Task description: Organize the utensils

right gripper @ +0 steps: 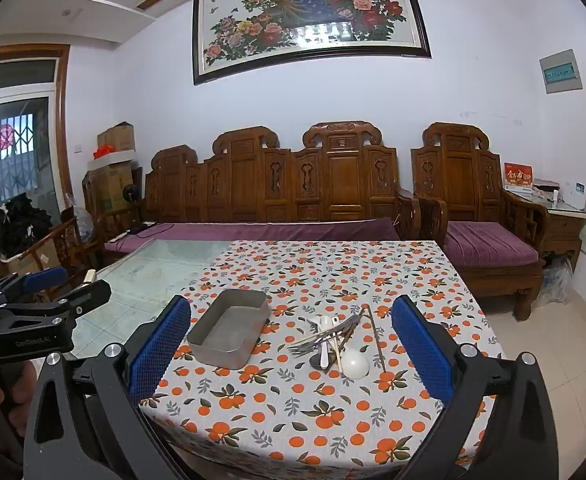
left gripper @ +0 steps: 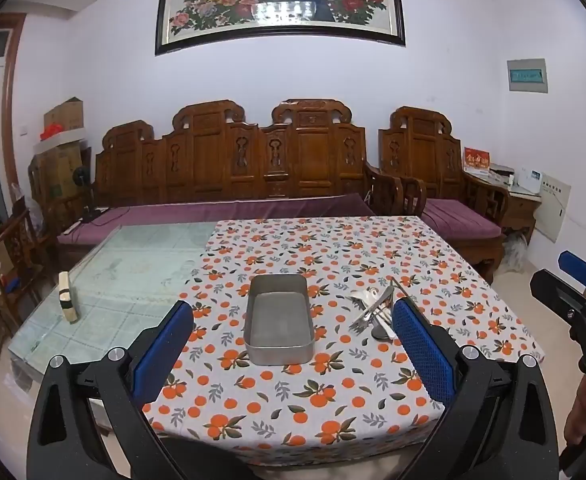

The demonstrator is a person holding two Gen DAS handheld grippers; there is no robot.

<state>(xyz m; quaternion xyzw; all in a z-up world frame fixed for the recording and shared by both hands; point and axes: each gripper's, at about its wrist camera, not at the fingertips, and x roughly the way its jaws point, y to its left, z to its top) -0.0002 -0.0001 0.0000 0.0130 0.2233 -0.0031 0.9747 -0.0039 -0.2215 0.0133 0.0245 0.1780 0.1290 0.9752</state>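
Fingers (right gripper: pixel 421 350) of both grippers spread (nothing held), utensils (right gripper: pixel 335 340) lying between the right pair.

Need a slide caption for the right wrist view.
Open right claw faces piled utensils beside an empty metal tray.

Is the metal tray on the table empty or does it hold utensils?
Empty: the metal tray shows only its bare bottom; the utensils lie piled beside it.

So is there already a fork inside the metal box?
No, the metal box holds nothing, and the forks lie in the utensil pile beside it on the tablecloth.
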